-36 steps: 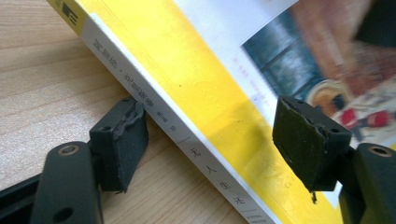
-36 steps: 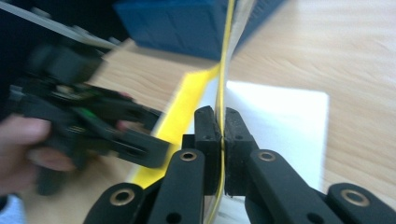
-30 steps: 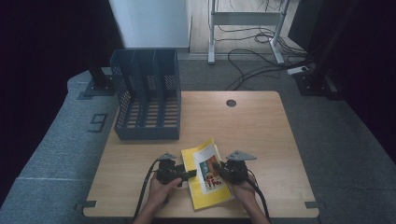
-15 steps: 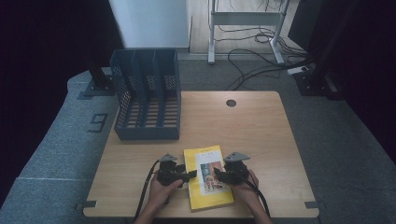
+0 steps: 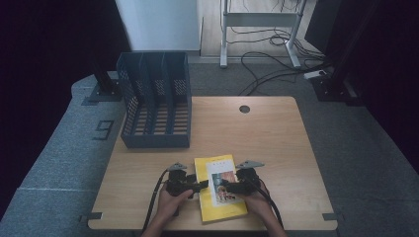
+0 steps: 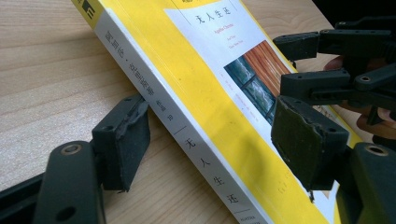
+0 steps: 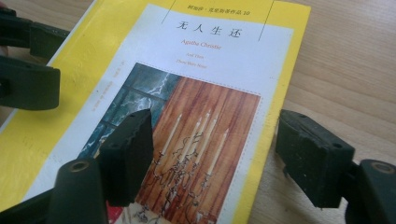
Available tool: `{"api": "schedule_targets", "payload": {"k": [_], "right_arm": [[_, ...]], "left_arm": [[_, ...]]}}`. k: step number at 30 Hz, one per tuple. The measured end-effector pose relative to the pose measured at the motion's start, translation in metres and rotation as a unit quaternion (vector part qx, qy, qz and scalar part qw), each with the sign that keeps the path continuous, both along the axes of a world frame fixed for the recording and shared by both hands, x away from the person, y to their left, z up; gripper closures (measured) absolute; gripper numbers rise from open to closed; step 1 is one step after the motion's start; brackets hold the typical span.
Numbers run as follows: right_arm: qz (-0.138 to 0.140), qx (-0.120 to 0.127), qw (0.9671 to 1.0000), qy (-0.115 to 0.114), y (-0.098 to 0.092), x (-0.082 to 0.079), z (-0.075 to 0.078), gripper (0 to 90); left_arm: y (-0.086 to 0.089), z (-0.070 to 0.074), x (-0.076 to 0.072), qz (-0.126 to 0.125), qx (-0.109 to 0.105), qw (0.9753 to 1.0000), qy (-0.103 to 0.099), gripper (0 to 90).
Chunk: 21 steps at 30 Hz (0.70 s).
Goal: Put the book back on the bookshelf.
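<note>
The book (image 5: 219,187) has just swung round: a second ago it lay skewed across the near edge, now it sits nearly square to me, spine on my left, flat on the table (image 5: 276,143) between both hands. That reads to me as lining it up for a lift toward the rack (image 5: 154,101). My left gripper (image 5: 197,186) is open, one jaw on the wood beside the spine, the other over the cover, so it straddles the spine edge without clamping. My right gripper (image 5: 228,186) is open too, one jaw over the cover picture, the other past the fore edge. The book's near end lies close to the table's front edge, so no pulling back. Ahead there's bare wood up to the rack, slots facing up.
</note>
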State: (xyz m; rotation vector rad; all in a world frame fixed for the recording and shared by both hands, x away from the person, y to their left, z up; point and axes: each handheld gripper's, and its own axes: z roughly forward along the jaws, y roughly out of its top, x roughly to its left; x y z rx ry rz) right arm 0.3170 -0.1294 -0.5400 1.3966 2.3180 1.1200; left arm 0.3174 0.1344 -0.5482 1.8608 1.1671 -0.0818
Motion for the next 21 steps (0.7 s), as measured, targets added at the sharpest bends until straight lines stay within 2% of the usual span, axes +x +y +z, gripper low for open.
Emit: {"api": "schedule_targets", "payload": {"k": [6, 9, 14, 21], "right_arm": [[0.014, 0.009, 0.9998, -0.009, 0.001, 0.0, -0.002, 27.8], [0.023, 0.013, 0.9996, -0.011, 0.006, -0.002, -0.002, 27.7], [0.029, 0.009, 0.9994, -0.015, 0.008, -0.003, -0.002, 27.6], [0.032, 0.002, 0.9993, -0.021, 0.01, -0.006, -0.001, 27.6]], "left_arm": [[0.004, 0.0, 0.003, -0.001, -0.012, 0.9998, 0.012, 30.0], [0.006, -0.001, 0.004, -0.001, -0.01, 0.9999, 0.011, 32.3], [0.011, -0.001, 0.004, 0.009, -0.012, 0.9997, 0.021, 42.5], [0.013, -0.001, 0.004, 0.011, -0.013, 0.9996, 0.021, 45.6]]}}
